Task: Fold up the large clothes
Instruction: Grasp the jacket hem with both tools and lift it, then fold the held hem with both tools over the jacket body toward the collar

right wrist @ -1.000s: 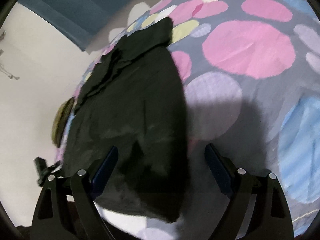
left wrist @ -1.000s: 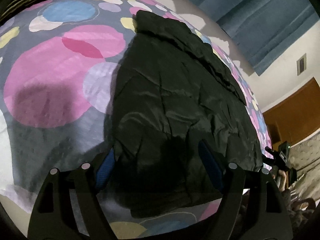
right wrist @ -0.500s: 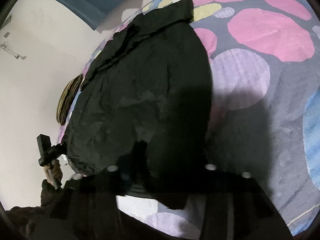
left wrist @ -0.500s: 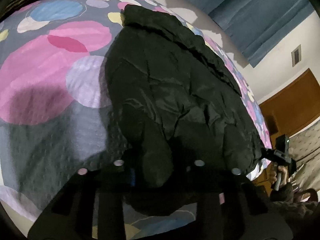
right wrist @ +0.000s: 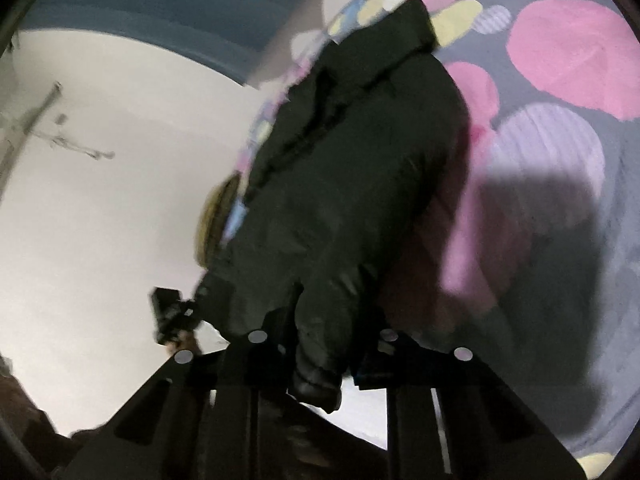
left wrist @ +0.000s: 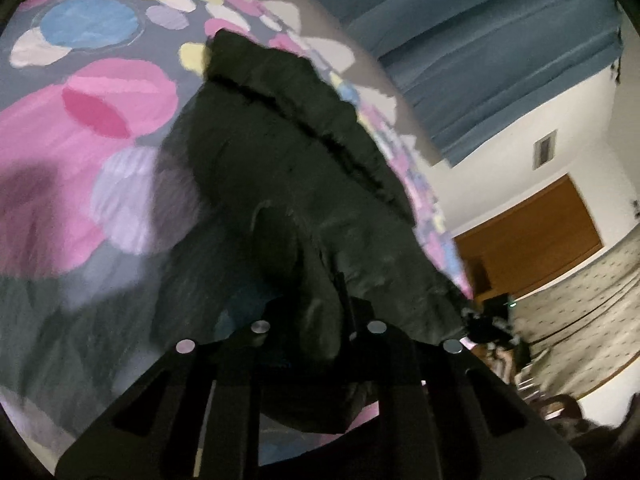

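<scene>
Both sets of tongs have just been closing, and each is now clenched on a bunched corner of the black padded jacket (left wrist: 288,168): the left gripper (left wrist: 316,332) pinches a fold of the near hem, and the right gripper (right wrist: 320,344) has a puffy roll of the same hem squeezed between its jaws. The jacket lies on the spotted bedspread (left wrist: 80,128), near hem at the bed's near edge, collar end toward the far edge below the blue curtain (left wrist: 480,48). Its long axis runs straight away from both tongs, so the fold should carry the hem forward toward the collar. Neither hand is nearer; each holds its own corner, left and right. No brand, label or writing can be read anywhere, since the pictures are dim and blurred.
</scene>
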A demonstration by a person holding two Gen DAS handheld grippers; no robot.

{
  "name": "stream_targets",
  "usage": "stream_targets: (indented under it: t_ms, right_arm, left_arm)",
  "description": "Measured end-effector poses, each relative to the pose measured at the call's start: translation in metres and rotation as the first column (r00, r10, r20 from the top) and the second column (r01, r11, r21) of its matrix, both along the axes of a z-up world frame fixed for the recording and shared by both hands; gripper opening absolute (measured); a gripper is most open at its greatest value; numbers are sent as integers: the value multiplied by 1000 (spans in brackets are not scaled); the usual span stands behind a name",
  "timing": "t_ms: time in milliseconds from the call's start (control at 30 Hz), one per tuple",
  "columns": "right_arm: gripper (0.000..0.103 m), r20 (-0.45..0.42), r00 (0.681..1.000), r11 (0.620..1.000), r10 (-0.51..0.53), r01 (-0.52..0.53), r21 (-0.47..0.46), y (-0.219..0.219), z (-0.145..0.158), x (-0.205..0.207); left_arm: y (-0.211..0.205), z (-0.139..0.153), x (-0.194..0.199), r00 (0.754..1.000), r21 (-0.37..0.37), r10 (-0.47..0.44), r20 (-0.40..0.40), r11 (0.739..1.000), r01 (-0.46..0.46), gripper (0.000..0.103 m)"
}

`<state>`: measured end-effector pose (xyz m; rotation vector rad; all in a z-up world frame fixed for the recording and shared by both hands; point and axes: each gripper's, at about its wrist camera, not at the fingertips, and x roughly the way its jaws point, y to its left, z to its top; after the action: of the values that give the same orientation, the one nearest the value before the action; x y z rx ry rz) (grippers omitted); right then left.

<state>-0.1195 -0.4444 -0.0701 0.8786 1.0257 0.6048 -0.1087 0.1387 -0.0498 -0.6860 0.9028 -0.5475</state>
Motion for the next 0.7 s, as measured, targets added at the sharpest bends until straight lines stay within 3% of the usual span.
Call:
stream_targets:
  t_ms: [267,400,500,700]
  right_arm:
    - [15,90,996,997,-29,22,75,0,25,57]
    - [15,92,992,990,-84,73,117,-6,22,101]
    - [15,53,988,980,-142,133,144,-16,7,135]
    - [15,-55,974,966,-219,225,127,-31,-33,187]
  left_arm:
    - [4,27,60,998,-101,66,4,993,-66,12]
    - [12,29,98,991,-118,130,-9,984,-130,12]
    - [19,19,133,983,-137,172,-63,974,-179,12]
    - [16,-17,193,963,-17,221,-152,974,-226,12]
